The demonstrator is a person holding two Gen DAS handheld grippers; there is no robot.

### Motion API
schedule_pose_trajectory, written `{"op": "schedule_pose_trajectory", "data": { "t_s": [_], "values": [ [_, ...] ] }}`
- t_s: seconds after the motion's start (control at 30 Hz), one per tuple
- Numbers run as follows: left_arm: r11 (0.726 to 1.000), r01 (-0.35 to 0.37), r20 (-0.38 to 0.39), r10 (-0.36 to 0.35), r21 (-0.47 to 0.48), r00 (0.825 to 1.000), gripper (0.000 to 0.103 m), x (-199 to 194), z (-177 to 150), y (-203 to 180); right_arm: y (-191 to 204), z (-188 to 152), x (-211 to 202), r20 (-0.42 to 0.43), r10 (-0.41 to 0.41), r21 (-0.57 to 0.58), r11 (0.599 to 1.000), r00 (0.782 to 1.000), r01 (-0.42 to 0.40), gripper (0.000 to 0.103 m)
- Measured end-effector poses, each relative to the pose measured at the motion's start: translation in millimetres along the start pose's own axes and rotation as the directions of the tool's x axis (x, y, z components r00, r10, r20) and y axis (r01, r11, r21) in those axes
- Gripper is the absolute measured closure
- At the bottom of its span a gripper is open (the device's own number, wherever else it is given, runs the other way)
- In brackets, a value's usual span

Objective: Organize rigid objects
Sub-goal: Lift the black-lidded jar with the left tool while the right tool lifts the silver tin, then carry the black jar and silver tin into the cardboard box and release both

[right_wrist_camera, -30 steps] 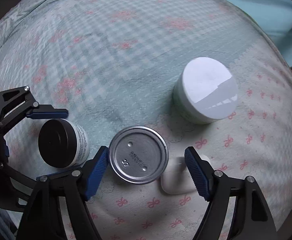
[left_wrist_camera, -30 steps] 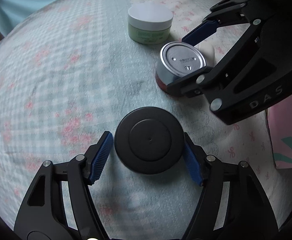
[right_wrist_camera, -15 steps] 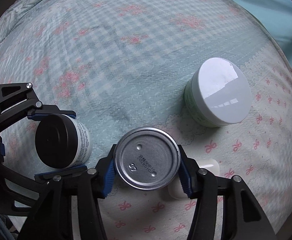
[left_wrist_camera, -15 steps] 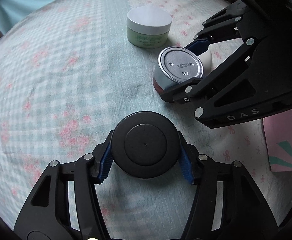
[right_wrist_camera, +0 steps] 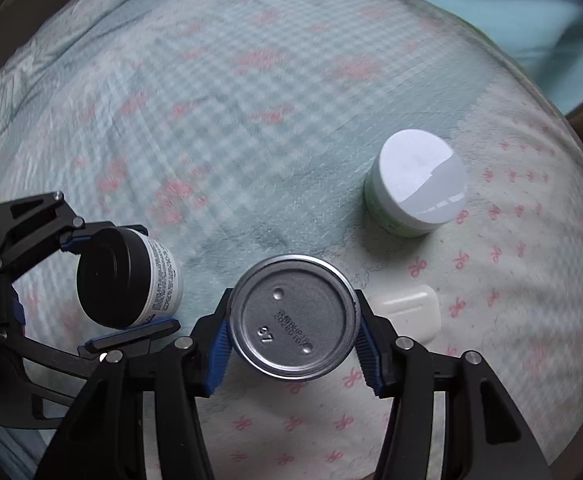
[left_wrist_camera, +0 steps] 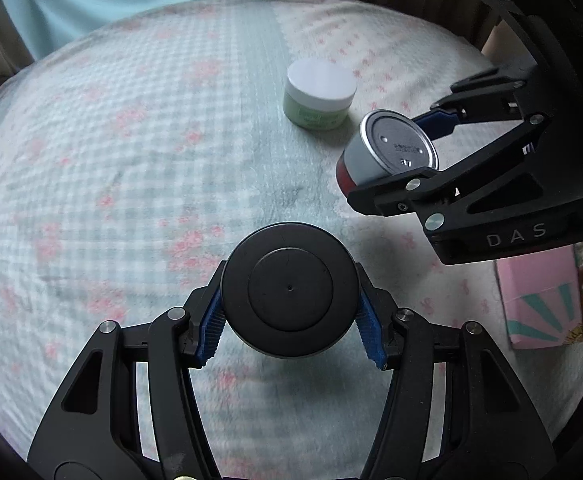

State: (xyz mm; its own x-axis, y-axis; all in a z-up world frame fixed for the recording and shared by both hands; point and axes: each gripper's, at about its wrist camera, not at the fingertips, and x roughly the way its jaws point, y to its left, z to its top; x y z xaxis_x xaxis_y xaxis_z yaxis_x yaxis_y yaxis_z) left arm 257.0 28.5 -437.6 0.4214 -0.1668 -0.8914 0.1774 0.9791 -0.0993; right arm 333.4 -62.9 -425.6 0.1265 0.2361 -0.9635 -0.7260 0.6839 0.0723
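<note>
My left gripper (left_wrist_camera: 290, 330) is shut on a black-lidded white jar (left_wrist_camera: 290, 289), held a little above the checked blanket. The right wrist view shows the same jar (right_wrist_camera: 129, 276) at the left, between the left gripper's blue pads. My right gripper (right_wrist_camera: 293, 350) is shut on a silver-topped tin can (right_wrist_camera: 293, 318), also lifted off the blanket. In the left wrist view that can (left_wrist_camera: 391, 152) hangs at the right in the right gripper (left_wrist_camera: 419, 152). A green jar with a white lid (left_wrist_camera: 319, 94) (right_wrist_camera: 415, 182) stands on the blanket beyond both.
A small white case (right_wrist_camera: 411, 314) lies on the blanket just right of the can. A pink box with teal stripes (left_wrist_camera: 543, 296) sits at the blanket's right edge. The blanket (left_wrist_camera: 131, 180) is soft and uneven, with a light blue cloth behind it.
Both grippers closed on their objects, the left on the black-lidded jar and the right on the tin can. Both then rose, lifting jar and can off the blanket.
</note>
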Motion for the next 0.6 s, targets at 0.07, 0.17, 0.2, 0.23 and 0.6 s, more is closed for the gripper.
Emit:
{"op": "schedule_pose_trajectory", "data": {
  "t_s": [0.07,0.17,0.2,0.23,0.6],
  "values": [
    [1.000,0.001,0.008,-0.001,-0.006,1.000,0.050,-17,2,-3,4,-4,-21,0.025,0.010,0.078,0.997,1.000,-0.012,0.053],
    [1.000,0.007,0.025,-0.007,-0.012,1.000,0.050,-45,3,-11,11,-15,-52,0.046,0.000,0.169,0.986,0.999,-0.008,0.053],
    [1.000,0.010,0.029,-0.009,-0.011,1.000,0.050,-57,5,-15,11,-19,-62,0.053,-0.004,0.190,0.982,0.999,-0.006,0.053],
    [1.000,0.011,0.035,-0.011,-0.010,0.999,0.050,-67,6,-18,9,-25,-74,0.060,-0.006,0.213,0.977,0.998,-0.007,0.053],
    [0.998,0.040,0.081,-0.043,0.039,0.996,0.050,-170,22,-95,-5,-113,-203,0.151,-0.062,0.450,0.893,0.987,-0.013,0.053]
  ]
}}
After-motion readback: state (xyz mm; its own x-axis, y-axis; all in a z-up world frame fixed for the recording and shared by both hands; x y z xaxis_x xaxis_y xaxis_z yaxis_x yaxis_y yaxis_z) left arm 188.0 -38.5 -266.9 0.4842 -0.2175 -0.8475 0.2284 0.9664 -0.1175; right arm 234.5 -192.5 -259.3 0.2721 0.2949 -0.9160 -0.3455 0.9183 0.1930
